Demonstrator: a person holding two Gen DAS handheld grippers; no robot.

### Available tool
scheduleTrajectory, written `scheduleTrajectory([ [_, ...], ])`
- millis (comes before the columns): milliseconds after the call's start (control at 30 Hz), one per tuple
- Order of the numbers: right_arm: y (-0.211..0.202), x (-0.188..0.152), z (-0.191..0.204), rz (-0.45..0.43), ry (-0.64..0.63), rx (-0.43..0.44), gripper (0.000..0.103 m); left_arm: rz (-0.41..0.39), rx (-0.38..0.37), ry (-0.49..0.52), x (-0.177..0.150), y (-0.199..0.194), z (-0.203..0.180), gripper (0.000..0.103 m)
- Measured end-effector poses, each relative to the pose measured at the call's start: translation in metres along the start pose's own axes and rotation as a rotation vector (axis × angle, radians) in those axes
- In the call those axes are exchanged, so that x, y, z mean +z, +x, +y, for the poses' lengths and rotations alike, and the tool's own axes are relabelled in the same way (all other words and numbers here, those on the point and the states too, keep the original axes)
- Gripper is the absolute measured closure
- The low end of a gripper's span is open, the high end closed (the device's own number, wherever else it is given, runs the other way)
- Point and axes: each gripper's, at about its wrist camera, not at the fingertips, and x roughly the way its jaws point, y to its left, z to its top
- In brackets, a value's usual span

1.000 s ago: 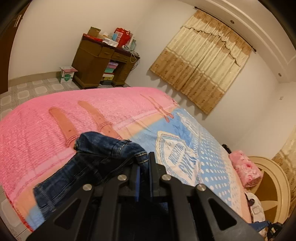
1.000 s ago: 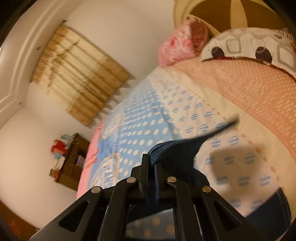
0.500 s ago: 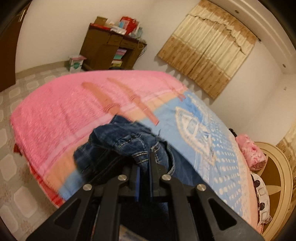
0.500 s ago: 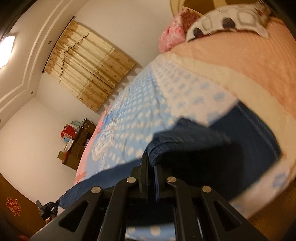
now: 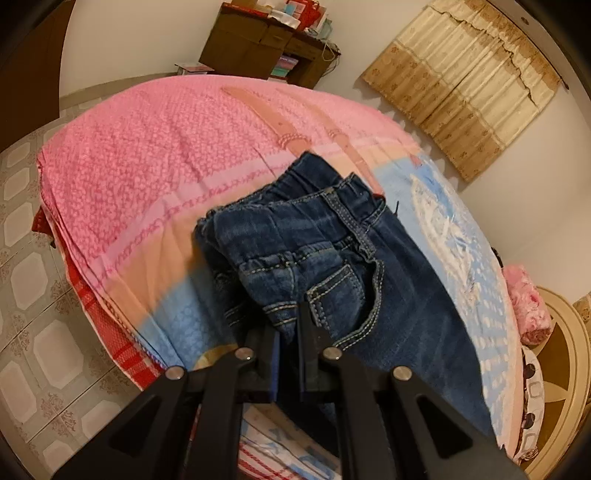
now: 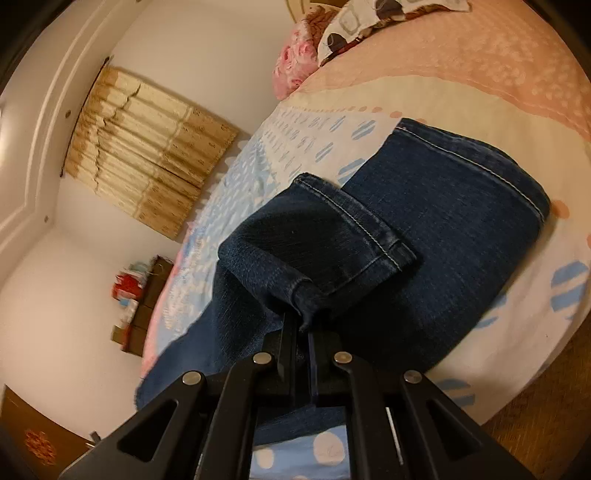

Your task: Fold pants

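Observation:
Dark blue jeans (image 5: 332,258) lie on the bed, waistband toward the pink end and legs toward the pillows. My left gripper (image 5: 286,325) is shut on the waist end of the jeans, near a pocket, and holds that part bunched above the bed. In the right wrist view the leg hems (image 6: 461,206) lie on the dotted sheet. My right gripper (image 6: 301,325) is shut on one leg hem, lifted and doubled over the other leg.
The bed cover (image 5: 147,155) is pink at the foot end and blue with dots toward the head. A pink pillow (image 5: 528,306) and a patterned pillow (image 6: 369,18) lie at the headboard. A wooden desk (image 5: 258,44) and curtains (image 5: 461,85) stand beyond. Tiled floor (image 5: 44,350) borders the bed.
Both grippers have carried the jeans down and spread them along the bed. The waist end and the legs now rest mostly on the cover, still held at both ends.

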Motion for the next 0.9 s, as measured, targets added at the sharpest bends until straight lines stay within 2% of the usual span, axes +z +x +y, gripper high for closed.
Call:
scheduleTrajectory([
  [167,0.005,-0.003,-0.002,-0.016,0.024,-0.002,0.098,0.002,-0.016,-0.019,-0.005,0.002,0.007,0.095],
  [300,0.008,-0.015,-0.010,-0.020,0.022,-0.042,0.098,0.007,-0.021,-0.023,-0.003,0.004,0.013,0.094],
  [433,0.013,-0.024,-0.021,-0.018,0.056,-0.063,0.098,0.043,0.052,-0.006,-0.004,0.010,0.013,0.087],
  [500,0.013,-0.027,-0.024,-0.028,0.057,-0.058,0.098,0.025,0.084,0.015,-0.002,0.004,0.007,0.084],
  [600,0.012,-0.030,-0.025,-0.042,0.053,-0.048,0.098,-0.037,0.127,0.057,0.007,-0.016,-0.006,0.078],
  [667,0.010,-0.031,-0.023,-0.053,0.042,-0.044,0.098,-0.222,0.294,0.109,0.012,-0.047,-0.021,0.078],
  [700,0.009,-0.031,-0.023,-0.060,0.043,-0.040,0.097,-0.289,0.352,0.125,0.010,-0.056,-0.023,0.075],
  [733,0.006,-0.030,-0.023,-0.067,0.047,-0.034,0.097,-0.372,0.413,0.138,0.012,-0.070,-0.027,0.067],
  [767,0.003,-0.029,-0.021,-0.076,0.049,-0.032,0.096,-0.438,0.428,0.137,0.013,-0.084,-0.030,0.061],
  [800,-0.001,-0.028,-0.020,-0.088,0.047,-0.032,0.096,-0.468,0.406,0.137,0.015,-0.092,-0.030,0.061],
  [833,-0.005,-0.027,-0.017,-0.105,0.041,-0.027,0.096,-0.473,0.347,0.156,0.016,-0.098,-0.037,0.061],
  [900,-0.018,-0.018,-0.009,-0.151,0.019,0.021,0.095,-0.451,0.262,0.212,0.013,-0.096,-0.051,0.061],
])
